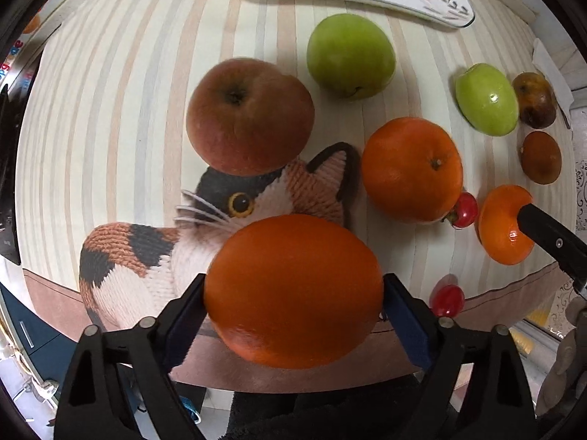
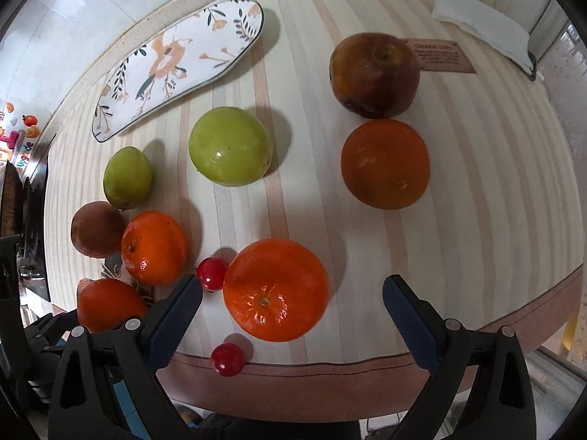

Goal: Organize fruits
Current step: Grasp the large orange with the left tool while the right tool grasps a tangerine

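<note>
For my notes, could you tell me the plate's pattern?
White plate with orange flowers, dark leaves; right wrist view.

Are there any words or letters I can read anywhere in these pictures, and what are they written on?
brown label on the striped cloth: several lines of print, too small and blurred to read.
"Upgrade", perhaps: colourful letters at the left edge of the right wrist view; only partly legible, and what they stand on cannot be told.
Colourful letters at the left edge of the left wrist view: too cut off to read.
patterned plate: pictures only, no words.
</note>
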Tool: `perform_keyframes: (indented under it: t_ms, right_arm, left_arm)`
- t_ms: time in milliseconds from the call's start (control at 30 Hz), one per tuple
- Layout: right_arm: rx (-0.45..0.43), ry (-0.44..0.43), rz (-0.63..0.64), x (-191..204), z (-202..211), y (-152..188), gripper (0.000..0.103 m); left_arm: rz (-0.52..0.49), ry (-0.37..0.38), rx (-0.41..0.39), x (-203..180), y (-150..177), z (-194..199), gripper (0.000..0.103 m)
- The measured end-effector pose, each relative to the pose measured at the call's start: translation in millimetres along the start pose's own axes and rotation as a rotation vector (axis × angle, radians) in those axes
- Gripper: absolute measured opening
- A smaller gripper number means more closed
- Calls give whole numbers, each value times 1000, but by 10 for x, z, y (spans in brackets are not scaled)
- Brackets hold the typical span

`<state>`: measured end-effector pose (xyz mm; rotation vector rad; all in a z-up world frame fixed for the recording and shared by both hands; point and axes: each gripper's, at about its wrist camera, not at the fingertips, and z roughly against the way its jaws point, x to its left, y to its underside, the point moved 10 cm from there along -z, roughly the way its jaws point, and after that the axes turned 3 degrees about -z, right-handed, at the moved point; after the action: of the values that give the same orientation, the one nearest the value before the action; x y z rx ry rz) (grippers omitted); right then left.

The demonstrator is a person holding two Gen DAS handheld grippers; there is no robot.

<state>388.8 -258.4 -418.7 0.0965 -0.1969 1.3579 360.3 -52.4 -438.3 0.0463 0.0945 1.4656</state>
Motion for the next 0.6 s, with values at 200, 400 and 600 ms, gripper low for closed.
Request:
perform_keyframes:
  t_ms: [200,400,600]
  right_arm:
    - [34,-4,5,40,-90,-3,98]
    - [67,6,10,70,-189,1,93]
    - [86,-20,11,108,-249,19,78]
  left_arm:
    - [-2,-4,25,101,22,-35,91]
    - [35,36,101,271,208,-244,89]
    - [88,46,56,390,310,-191,88]
